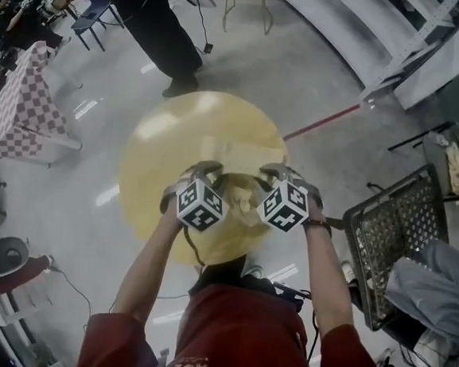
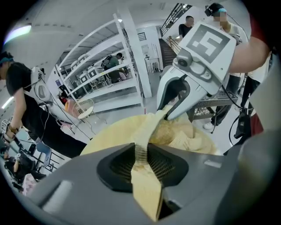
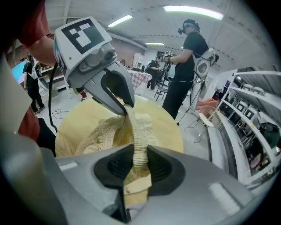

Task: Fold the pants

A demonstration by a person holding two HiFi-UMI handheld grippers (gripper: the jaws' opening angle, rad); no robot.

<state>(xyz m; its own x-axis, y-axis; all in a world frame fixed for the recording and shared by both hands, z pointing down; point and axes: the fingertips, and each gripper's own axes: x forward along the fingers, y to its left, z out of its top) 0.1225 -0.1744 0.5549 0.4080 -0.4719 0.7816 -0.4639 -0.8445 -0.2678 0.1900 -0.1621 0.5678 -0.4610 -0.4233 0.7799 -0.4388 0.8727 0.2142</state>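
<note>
gripping the yellow pants (image 3: 105, 132) by the waistband (image 2: 148, 126) with left tongs (image 2: 141, 154) and right tongs (image 3: 138, 159), over the round worktop (image 1: 156, 160).

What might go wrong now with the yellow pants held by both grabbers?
1. The left gripper and the right gripper each pinch only a thin strip of the pants, so the cloth might slip out.
2. The rest of the pants lies bunched on the round yellow table, so the fold may turn out crooked.
</note>
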